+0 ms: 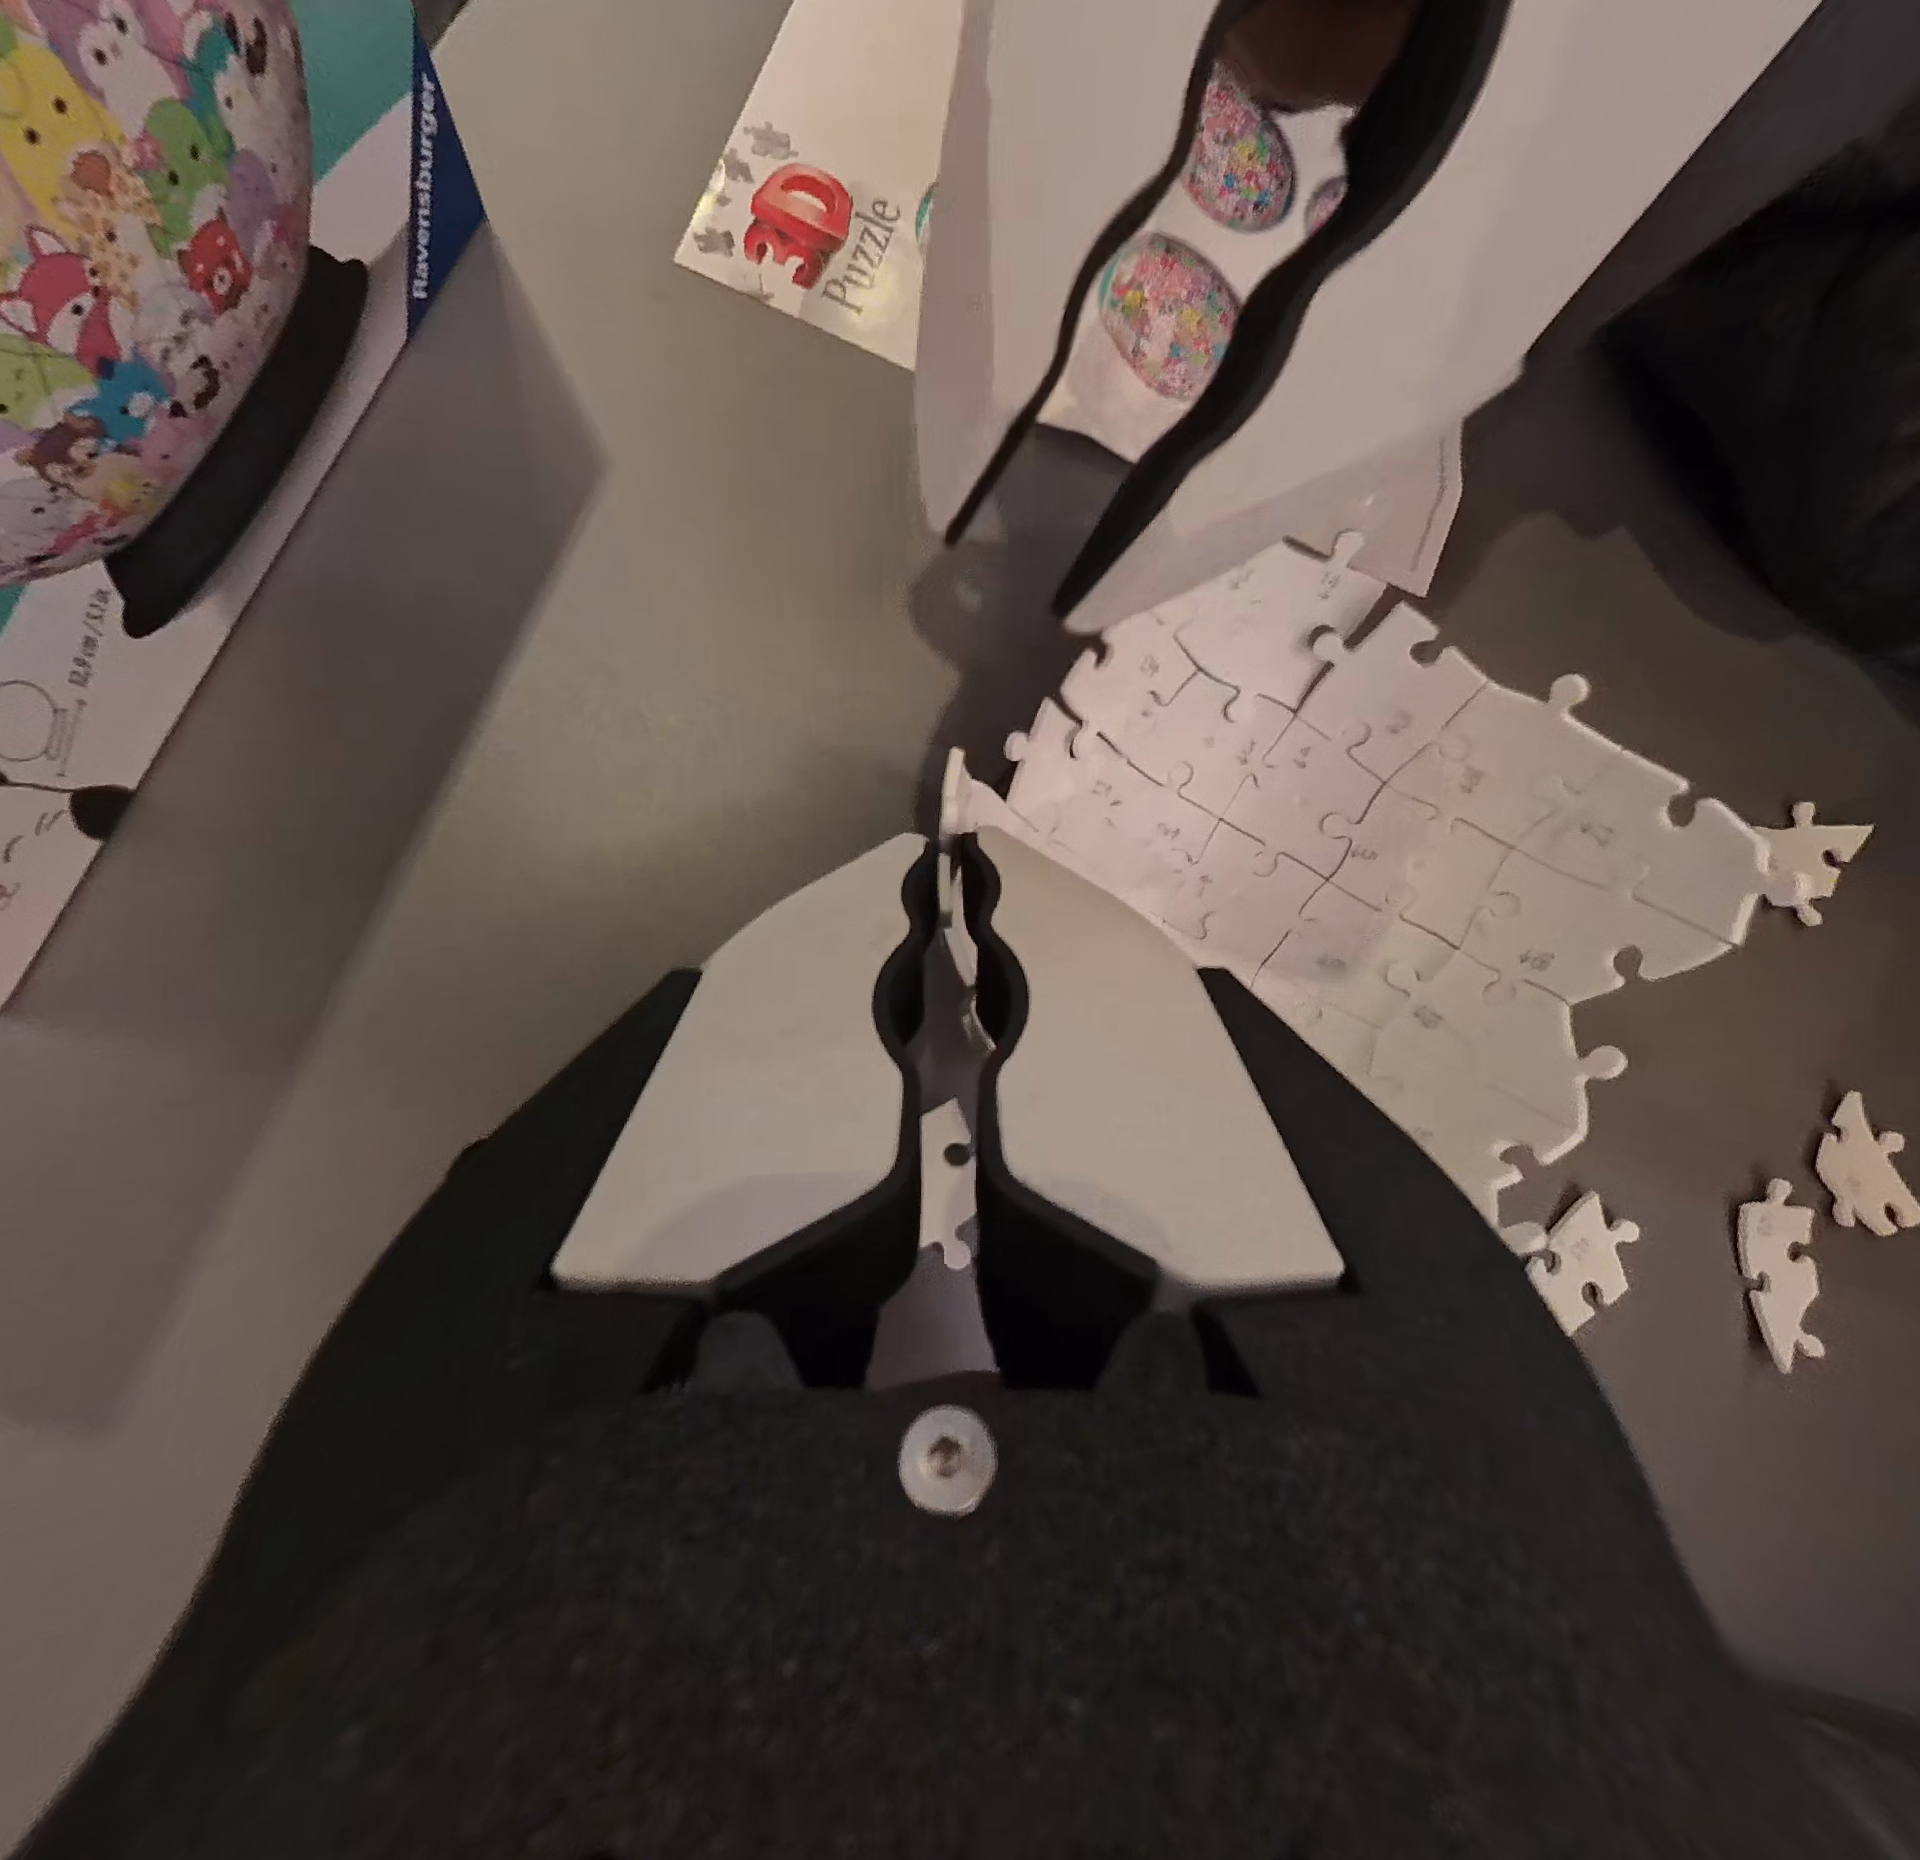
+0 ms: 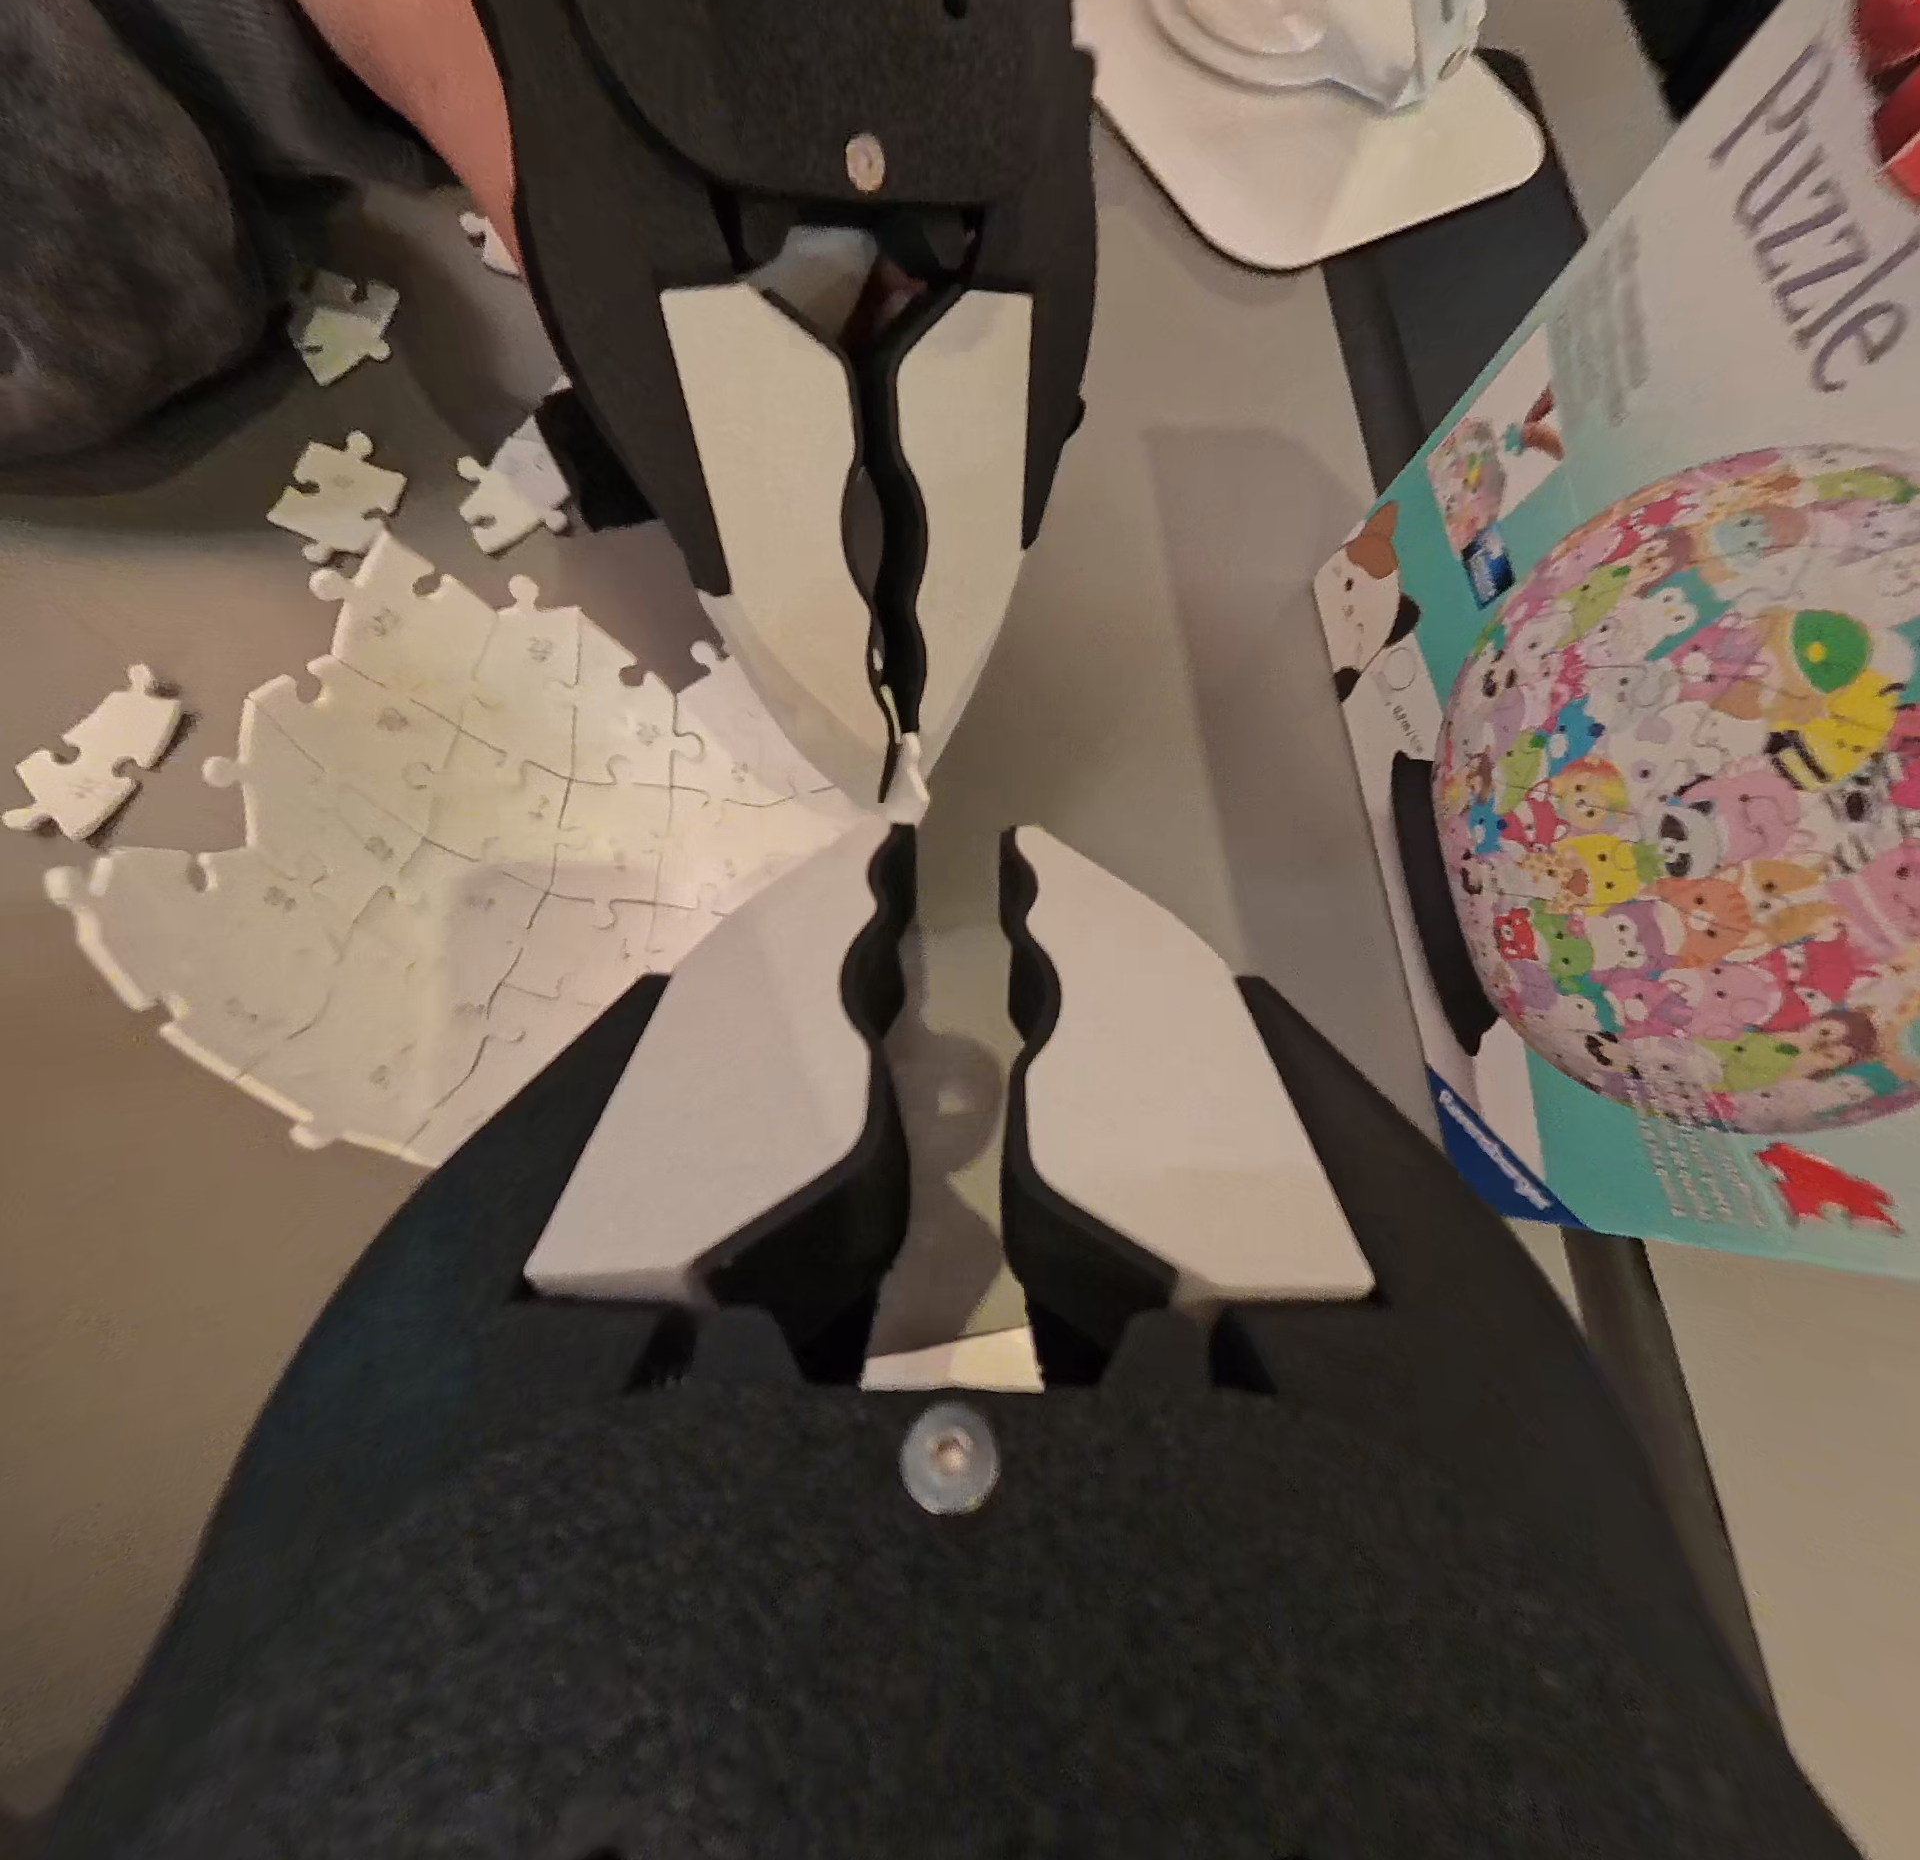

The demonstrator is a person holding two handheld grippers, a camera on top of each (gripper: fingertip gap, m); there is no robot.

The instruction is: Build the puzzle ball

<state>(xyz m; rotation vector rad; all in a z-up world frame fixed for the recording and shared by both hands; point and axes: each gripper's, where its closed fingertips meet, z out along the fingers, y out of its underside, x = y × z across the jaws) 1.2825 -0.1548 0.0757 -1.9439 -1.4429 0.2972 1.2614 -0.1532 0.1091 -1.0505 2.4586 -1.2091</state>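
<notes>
My left gripper (image 1: 948, 860) is shut on a small white puzzle piece (image 1: 954, 802), held edge-up above the grey table. My right gripper (image 2: 956, 849) is open and empty, tip to tip with the left gripper (image 2: 896, 761) and just short of the held piece (image 2: 916, 784). In the left wrist view the right gripper (image 1: 1013, 574) comes in from above. A curved sheet of joined pieces (image 1: 1403, 854), white side up, lies beside both grippers; it also shows in the right wrist view (image 2: 447, 854).
Loose white pieces (image 1: 1782, 1270) (image 2: 94, 761) lie around the sheet. The puzzle box (image 1: 156, 304) (image 2: 1662, 823) with the colourful ball picture stands to the side. A leaflet (image 1: 821, 221) lies behind. A white mat with a clear object (image 2: 1320, 117) sits at the back. A hand (image 2: 457, 96) holds the left gripper. My hands' fingertips stand some 4 centimeters from each other.
</notes>
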